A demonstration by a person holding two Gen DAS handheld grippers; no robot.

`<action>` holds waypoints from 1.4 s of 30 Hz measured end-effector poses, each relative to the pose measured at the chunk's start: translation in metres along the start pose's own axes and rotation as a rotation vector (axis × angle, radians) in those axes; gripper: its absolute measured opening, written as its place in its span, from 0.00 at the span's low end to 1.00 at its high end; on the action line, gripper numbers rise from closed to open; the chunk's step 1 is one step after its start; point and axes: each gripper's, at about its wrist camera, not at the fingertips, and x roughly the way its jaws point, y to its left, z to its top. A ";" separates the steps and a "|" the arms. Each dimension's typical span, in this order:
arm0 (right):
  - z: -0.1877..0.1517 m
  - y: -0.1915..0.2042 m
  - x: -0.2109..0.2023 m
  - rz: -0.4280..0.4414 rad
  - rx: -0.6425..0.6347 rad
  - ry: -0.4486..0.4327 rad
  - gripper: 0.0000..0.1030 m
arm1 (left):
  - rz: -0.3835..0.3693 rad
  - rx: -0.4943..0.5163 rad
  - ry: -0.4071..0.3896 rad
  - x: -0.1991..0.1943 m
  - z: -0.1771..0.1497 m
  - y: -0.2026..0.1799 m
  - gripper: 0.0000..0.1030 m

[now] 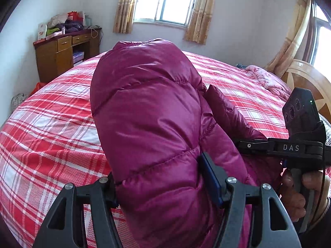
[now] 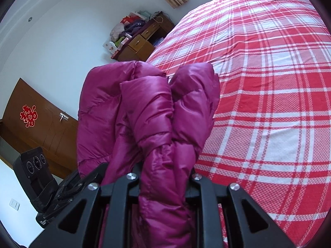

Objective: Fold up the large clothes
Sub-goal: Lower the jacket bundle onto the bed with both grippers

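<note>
A puffy magenta down jacket [image 1: 144, 113] is lifted over the red and white plaid bed [image 1: 51, 124]. My left gripper [image 1: 163, 177] is shut on a thick quilted fold of it, the jaws standing wide around the padding. My right gripper [image 1: 244, 144] reaches in from the right, held by a hand [image 1: 293, 196], with its tips buried in the fabric. In the right wrist view the jacket [image 2: 144, 107] is bunched into several upright folds, and my right gripper [image 2: 164, 175] is shut on a narrow bundle of them. The left gripper [image 2: 82, 179] shows at lower left against the jacket.
The plaid bed [image 2: 269, 82] stretches away to the right. A wooden desk [image 1: 62, 53] piled with clothes and boxes stands in the far corner. A pink blanket [image 1: 269, 78] lies by the wooden headboard [image 1: 306, 78]. A brown door [image 2: 41, 119] is at the left.
</note>
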 end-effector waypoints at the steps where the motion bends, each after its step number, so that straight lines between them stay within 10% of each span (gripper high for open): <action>1: 0.001 0.001 0.001 0.001 0.002 0.003 0.22 | 0.004 0.000 0.001 0.000 0.000 0.001 0.63; 23: 0.004 -0.003 0.010 -0.029 -0.005 0.019 0.23 | 0.062 -0.001 0.046 0.011 -0.012 0.017 0.63; 33: -0.001 -0.012 0.013 -0.087 0.010 -0.008 0.48 | 0.130 -0.017 0.047 0.017 -0.018 0.023 0.84; 42: -0.004 0.000 0.017 -0.181 -0.065 -0.016 0.51 | 0.136 -0.047 0.041 0.021 -0.025 0.033 0.91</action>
